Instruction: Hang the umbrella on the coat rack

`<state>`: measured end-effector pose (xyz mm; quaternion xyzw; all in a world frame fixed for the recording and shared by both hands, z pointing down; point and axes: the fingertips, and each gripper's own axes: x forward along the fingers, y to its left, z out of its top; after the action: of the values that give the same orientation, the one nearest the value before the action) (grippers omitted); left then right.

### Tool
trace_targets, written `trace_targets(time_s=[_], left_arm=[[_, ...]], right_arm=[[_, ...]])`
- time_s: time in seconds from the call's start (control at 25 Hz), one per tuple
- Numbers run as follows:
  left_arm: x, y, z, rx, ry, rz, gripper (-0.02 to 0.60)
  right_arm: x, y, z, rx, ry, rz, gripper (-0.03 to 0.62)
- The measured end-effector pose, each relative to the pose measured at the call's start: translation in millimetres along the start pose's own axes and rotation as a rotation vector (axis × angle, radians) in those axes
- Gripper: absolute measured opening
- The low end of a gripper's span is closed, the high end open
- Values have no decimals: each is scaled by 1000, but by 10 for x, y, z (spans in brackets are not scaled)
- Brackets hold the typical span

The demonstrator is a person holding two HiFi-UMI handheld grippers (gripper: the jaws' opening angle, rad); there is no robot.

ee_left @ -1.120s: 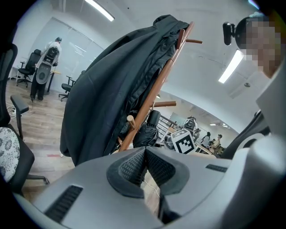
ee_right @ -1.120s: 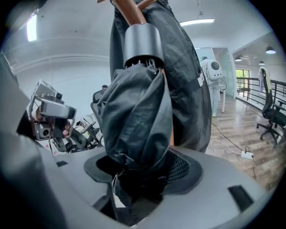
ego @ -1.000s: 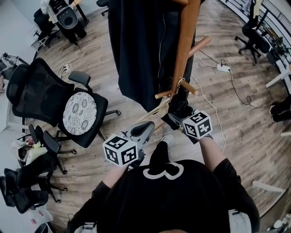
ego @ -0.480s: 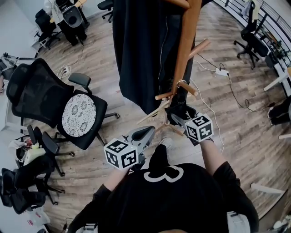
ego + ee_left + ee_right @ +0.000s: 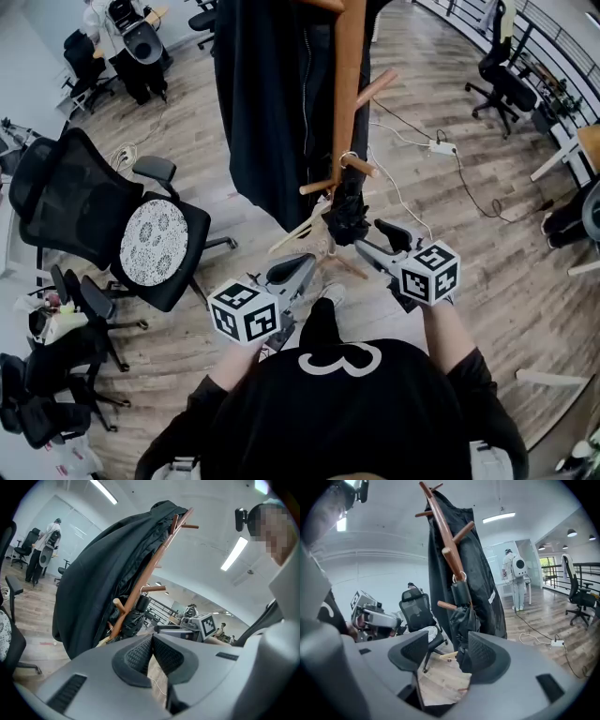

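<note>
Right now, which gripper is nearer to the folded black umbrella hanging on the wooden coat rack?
Right. The right gripper, jaws apart, sits just beside the lower end of the folded black umbrella; the left gripper, jaws together, is farther off to its lower left.

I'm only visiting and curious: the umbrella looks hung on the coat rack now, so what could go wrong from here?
1. The umbrella hangs only by a thin loop over one short peg; a swing might slip it off.
2. The right gripper, jaws open and empty, sits close beside the umbrella, so a careless pull-back could snag or knock it.
</note>
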<state>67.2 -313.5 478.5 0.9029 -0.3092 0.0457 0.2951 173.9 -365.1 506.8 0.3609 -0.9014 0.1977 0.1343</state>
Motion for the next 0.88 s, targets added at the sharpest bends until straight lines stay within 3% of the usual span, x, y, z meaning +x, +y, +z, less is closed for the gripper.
trace_targets(time_s=[0.28, 0.48, 0.52, 0.6, 0.88], left_arm=[[56, -526, 64, 83, -6, -73, 16], [22, -1006, 114, 166, -1, -130, 15], [0, -1083, 129, 181, -1, -138, 15], [-47, -1205, 155, 209, 2, -146, 16], [-169, -1526, 209, 272, 2, -171, 15]], right_arm=[[-719, 572, 267, -15, -113, 100, 278], [-1238, 825, 371, -29, -189, 80, 267], [-1313, 869, 390, -22, -203, 71, 243], [-1425, 931, 382, -7, -226, 44, 46], [-1683, 1206, 398, -35, -272, 88, 38]])
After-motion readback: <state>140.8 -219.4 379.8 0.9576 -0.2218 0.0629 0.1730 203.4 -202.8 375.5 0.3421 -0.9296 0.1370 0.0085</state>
